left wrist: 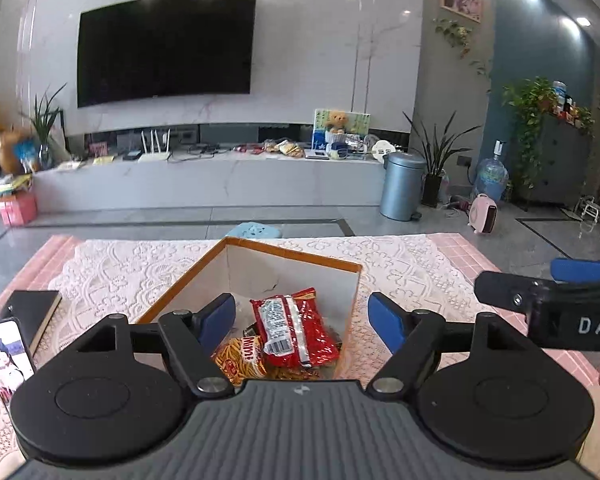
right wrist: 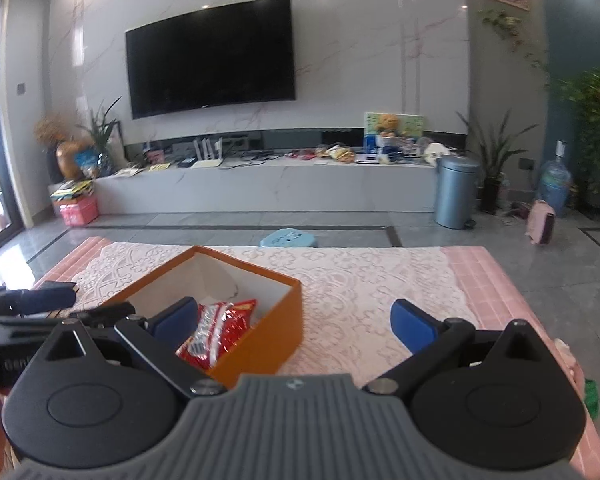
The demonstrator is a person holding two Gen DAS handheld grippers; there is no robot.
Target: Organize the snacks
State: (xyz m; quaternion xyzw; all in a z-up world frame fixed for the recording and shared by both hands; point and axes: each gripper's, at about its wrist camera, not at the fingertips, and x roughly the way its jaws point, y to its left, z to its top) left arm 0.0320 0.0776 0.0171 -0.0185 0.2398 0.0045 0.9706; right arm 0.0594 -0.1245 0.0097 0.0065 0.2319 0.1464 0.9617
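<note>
An orange box (left wrist: 292, 255) with white inner walls stands on the lace-covered table; it also shows in the right wrist view (right wrist: 260, 344). Inside lie a red snack packet (left wrist: 296, 326) (right wrist: 220, 326) and, under it, an orange-yellow Mimi snack bag (left wrist: 240, 358). My left gripper (left wrist: 302, 320) is open and empty, held over the box's near side. My right gripper (right wrist: 294, 322) is open and empty, over the box's right side and the lace cloth. The right gripper's body shows at the right edge of the left wrist view (left wrist: 560, 304).
A phone (left wrist: 6, 354) and a dark notebook (left wrist: 32, 312) lie at the table's left. A pink tiled cloth (right wrist: 496, 280) lies under the lace. A blue stool (right wrist: 288, 238) stands beyond the table. A green item (right wrist: 592, 398) sits at the right edge.
</note>
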